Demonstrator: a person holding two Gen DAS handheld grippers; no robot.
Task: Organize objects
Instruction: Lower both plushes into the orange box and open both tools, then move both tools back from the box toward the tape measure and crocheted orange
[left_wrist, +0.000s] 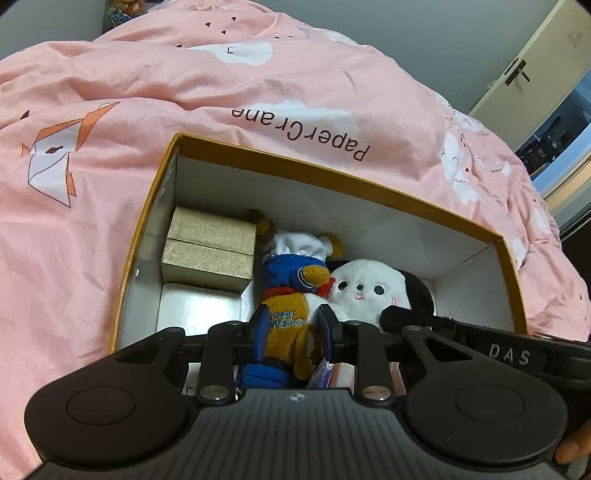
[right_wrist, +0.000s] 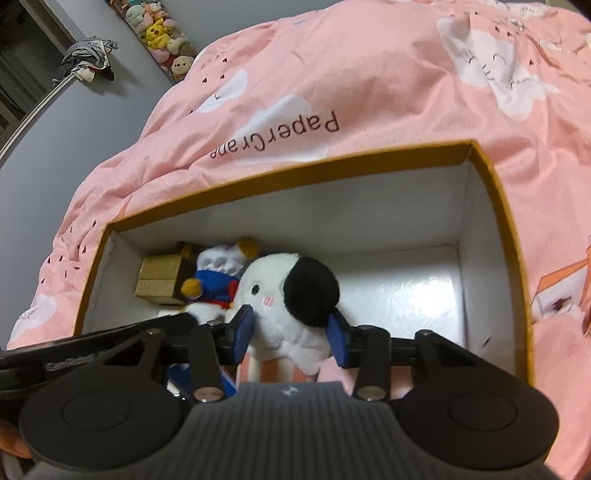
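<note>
Up close in the left wrist view, the left gripper (left_wrist: 293, 334) pinches the soft penguin plush (left_wrist: 291, 314) at six o'clock inside the orange box (left_wrist: 332, 173). From the right wrist view, the right gripper (right_wrist: 291, 334) squeezes the light, squashy white dog plush (right_wrist: 284, 295) around its body, box centre; mid-body holds look best.

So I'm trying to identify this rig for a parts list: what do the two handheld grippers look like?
Both match: the left gripper and right gripper have a black ribbed body, two round black discs at the sides, black linkage arms with silver pivot pins, and blue pads on the fingers. White letters "DAS" mark the other gripper's arm in the left view.
</note>
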